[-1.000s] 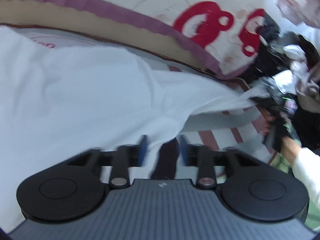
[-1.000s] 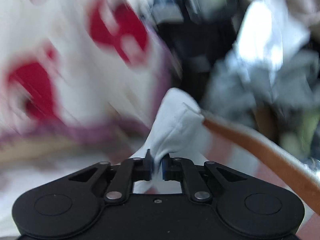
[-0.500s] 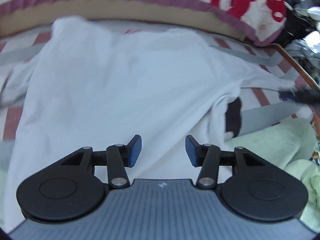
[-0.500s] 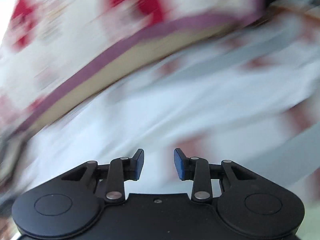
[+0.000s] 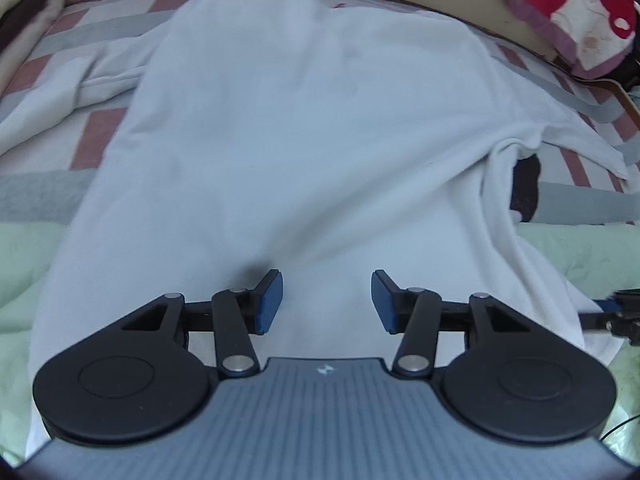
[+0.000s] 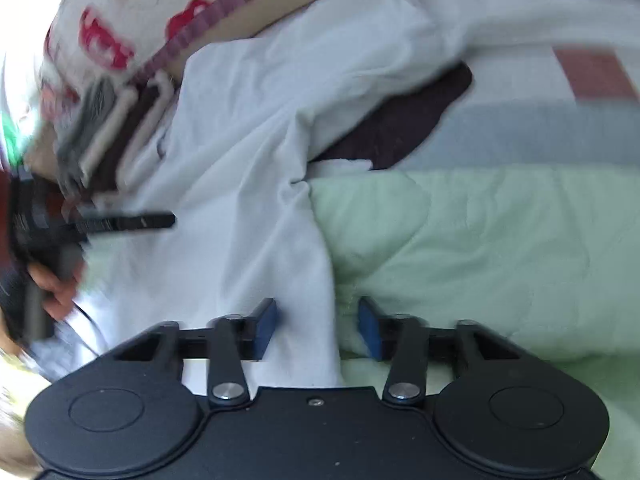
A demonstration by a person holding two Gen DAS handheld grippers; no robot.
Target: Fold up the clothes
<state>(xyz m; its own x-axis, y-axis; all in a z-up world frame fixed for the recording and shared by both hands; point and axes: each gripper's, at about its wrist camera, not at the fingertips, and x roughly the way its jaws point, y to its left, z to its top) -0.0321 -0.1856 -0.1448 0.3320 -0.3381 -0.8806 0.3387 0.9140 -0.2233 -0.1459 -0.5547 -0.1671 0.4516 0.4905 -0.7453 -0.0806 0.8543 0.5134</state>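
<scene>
A white garment [image 5: 304, 128] lies spread over the bed, one sleeve out to the left. My left gripper [image 5: 327, 300] hovers open over its near end, with nothing between the pads. In the right wrist view the garment [image 6: 240, 152] has its side edge lying on a pale green quilt [image 6: 480, 248]. My right gripper [image 6: 318, 326] straddles that edge; its jaws are closing, still apart, with the white hem between them and the pads not pressing. The left gripper [image 6: 132, 222] shows as a dark bar at the left, held by a hand [image 6: 56, 284].
A dark cloth [image 5: 526, 188] pokes out from under the garment's right side. The striped sheet [image 5: 100, 136] runs beneath. A cream pillow with red prints [image 5: 580, 0] and a purple-trimmed border lie at the far edge. Folded striped clothes [image 6: 112, 120] sit at the left in the right wrist view.
My right gripper let go of the white corner and swung across to the garment's side edge over the green quilt. The left gripper drew back; the garment now lies flat.
</scene>
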